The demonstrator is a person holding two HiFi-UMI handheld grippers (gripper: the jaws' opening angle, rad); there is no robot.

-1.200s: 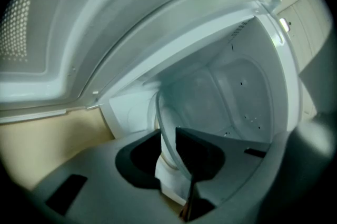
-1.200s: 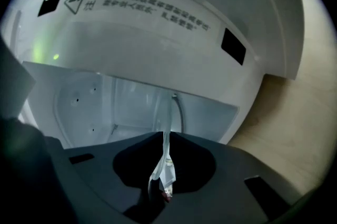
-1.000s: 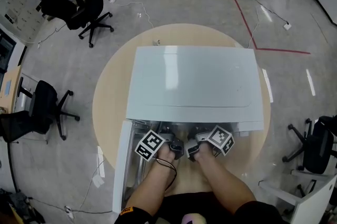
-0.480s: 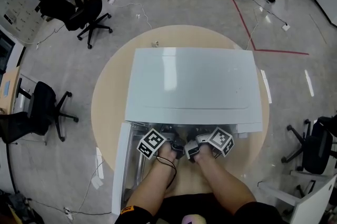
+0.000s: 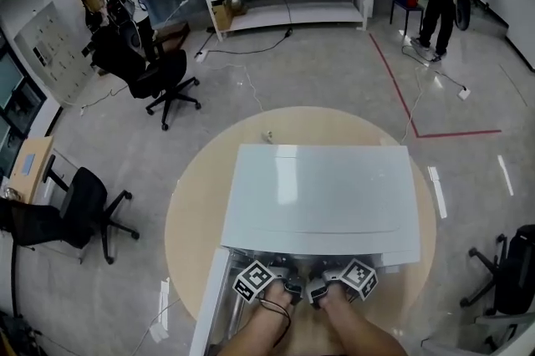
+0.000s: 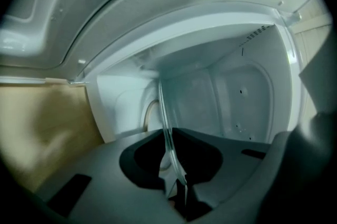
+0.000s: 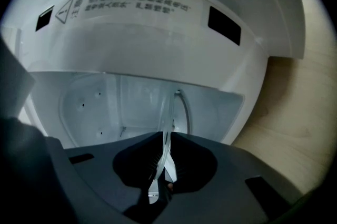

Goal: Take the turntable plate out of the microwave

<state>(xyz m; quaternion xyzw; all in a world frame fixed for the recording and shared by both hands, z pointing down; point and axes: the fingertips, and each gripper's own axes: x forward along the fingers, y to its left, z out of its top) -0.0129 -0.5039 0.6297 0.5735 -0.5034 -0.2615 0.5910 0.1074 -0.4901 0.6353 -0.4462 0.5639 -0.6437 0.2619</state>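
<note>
Left gripper (image 6: pixel 171 165) jaws just closing in, now narrow, pinching turntable plate (image 6: pixel 164 107) rim. Right gripper (image 7: pixel 164 165) jaws clamped on same rim. Plate reaches into microwave (image 5: pixel 322 195) cavity, seen edge-on; clear glass, outline faint. Head view: microwave top hides plate and jaw tips. Door (image 5: pixel 209 304) swung open at left. Round table (image 5: pixel 188 212) beneath.

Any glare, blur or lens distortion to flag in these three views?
Head view: fisheye bends the floor; a pale glare streak lies on top of the white microwave. Left gripper view: black vignette corners, the tan wooden table smeared out of focus, the clear glass turntable plate only a thin edge. Right gripper view: sharper, evenly lit, same vignette.
</note>
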